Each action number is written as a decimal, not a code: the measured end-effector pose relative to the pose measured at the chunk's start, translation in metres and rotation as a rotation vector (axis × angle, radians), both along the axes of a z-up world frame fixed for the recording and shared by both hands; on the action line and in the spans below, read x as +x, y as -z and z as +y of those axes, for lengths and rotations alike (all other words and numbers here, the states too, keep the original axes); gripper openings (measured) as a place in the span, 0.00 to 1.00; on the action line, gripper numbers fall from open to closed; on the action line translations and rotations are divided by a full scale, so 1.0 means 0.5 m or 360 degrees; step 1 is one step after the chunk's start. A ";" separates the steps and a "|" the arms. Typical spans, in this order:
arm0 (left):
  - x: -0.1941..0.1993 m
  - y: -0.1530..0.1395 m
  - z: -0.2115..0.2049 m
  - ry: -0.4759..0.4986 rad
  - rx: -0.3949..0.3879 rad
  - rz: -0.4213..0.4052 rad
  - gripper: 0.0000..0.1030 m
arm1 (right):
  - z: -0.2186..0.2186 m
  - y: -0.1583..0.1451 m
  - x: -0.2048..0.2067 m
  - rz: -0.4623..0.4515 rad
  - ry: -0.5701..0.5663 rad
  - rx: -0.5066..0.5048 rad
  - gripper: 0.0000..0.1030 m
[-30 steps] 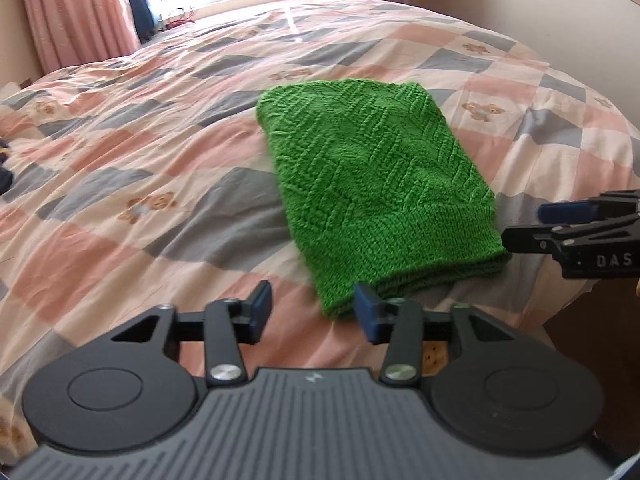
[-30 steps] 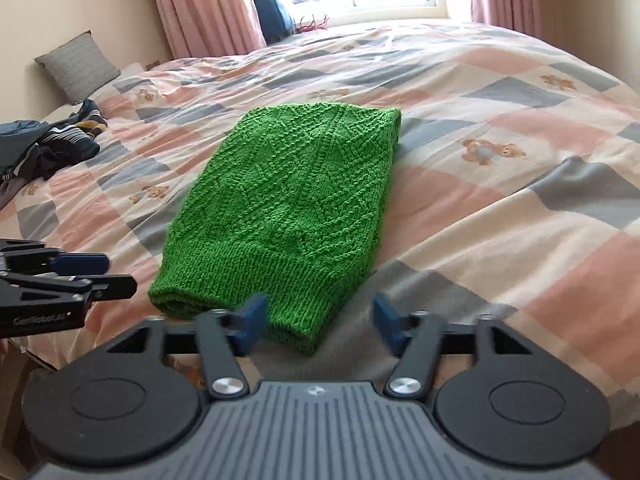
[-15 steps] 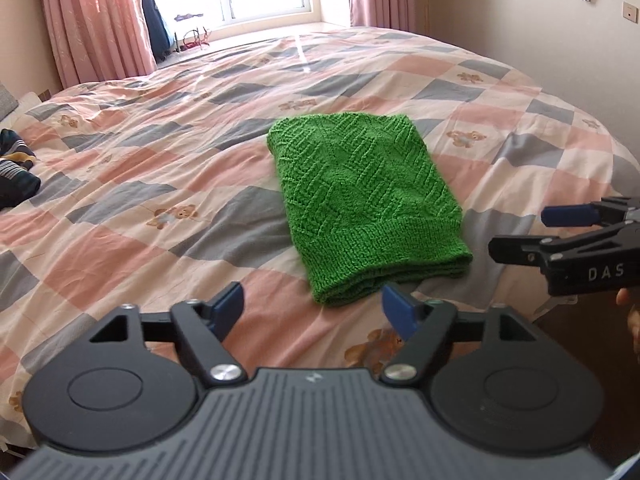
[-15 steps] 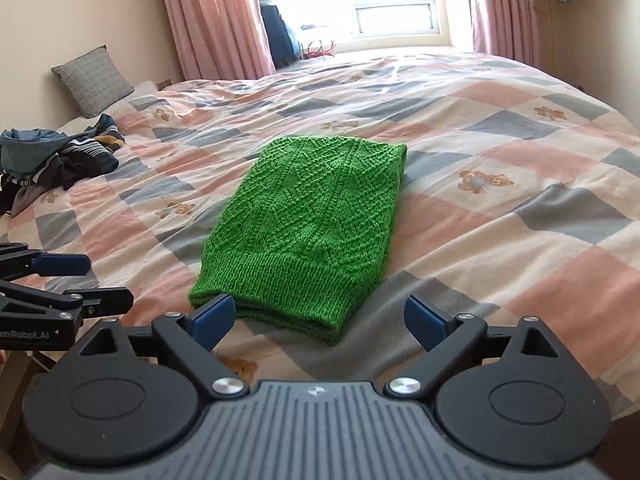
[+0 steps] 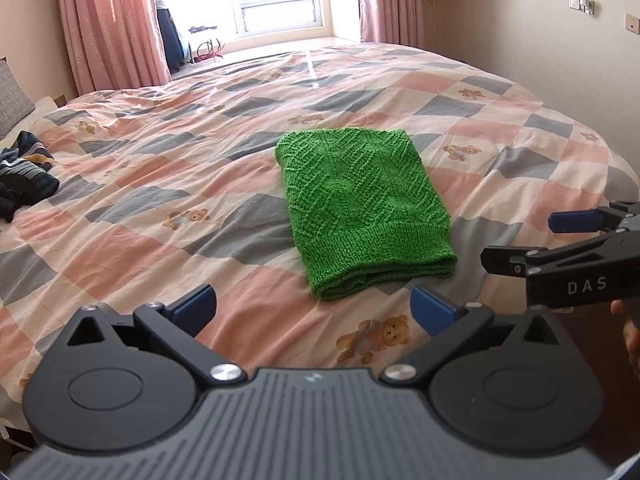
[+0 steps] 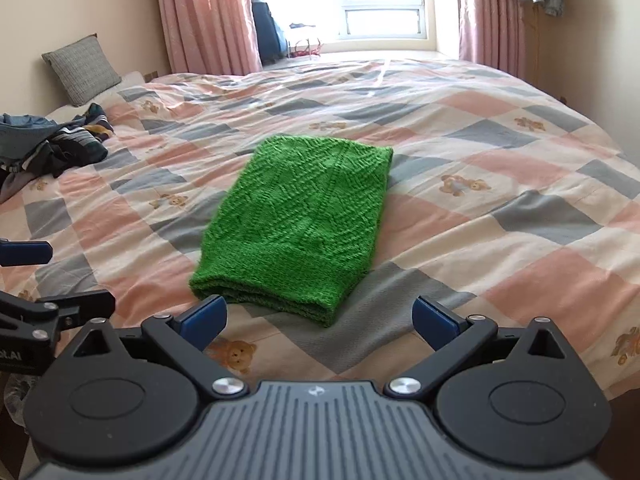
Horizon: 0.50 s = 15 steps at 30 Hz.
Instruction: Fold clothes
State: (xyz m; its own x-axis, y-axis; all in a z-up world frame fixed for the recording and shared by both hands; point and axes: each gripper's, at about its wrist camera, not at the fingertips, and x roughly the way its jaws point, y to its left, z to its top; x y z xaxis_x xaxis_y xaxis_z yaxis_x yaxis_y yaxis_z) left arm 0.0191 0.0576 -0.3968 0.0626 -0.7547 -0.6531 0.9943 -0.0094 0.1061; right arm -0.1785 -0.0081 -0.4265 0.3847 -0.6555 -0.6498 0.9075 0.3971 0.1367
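A green knitted sweater [image 5: 360, 208] lies folded into a neat rectangle on the checked bedspread [image 5: 160, 184]; it also shows in the right wrist view [image 6: 300, 220]. My left gripper [image 5: 314, 310] is open and empty, held back from the sweater's near edge. My right gripper [image 6: 320, 318] is open and empty, also just short of the near edge. Each gripper shows at the side of the other's view: the right one [image 5: 560, 248] and the left one [image 6: 36, 280].
A heap of dark unfolded clothes [image 6: 52, 140] lies at the left of the bed near a grey pillow [image 6: 82, 68]. Pink curtains [image 6: 204, 16] and a window [image 6: 380, 0] stand beyond the far edge. The bed's near edge is right below the grippers.
Both grippers have opened wide and pulled back and up from the sweater's near edge. The sweater stays folded and has not moved.
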 end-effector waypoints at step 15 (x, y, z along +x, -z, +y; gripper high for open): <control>-0.020 -0.013 0.032 0.0022 -0.0039 -0.0006 0.99 | 0.030 -0.015 -0.003 -0.0033 -0.0002 -0.0046 0.99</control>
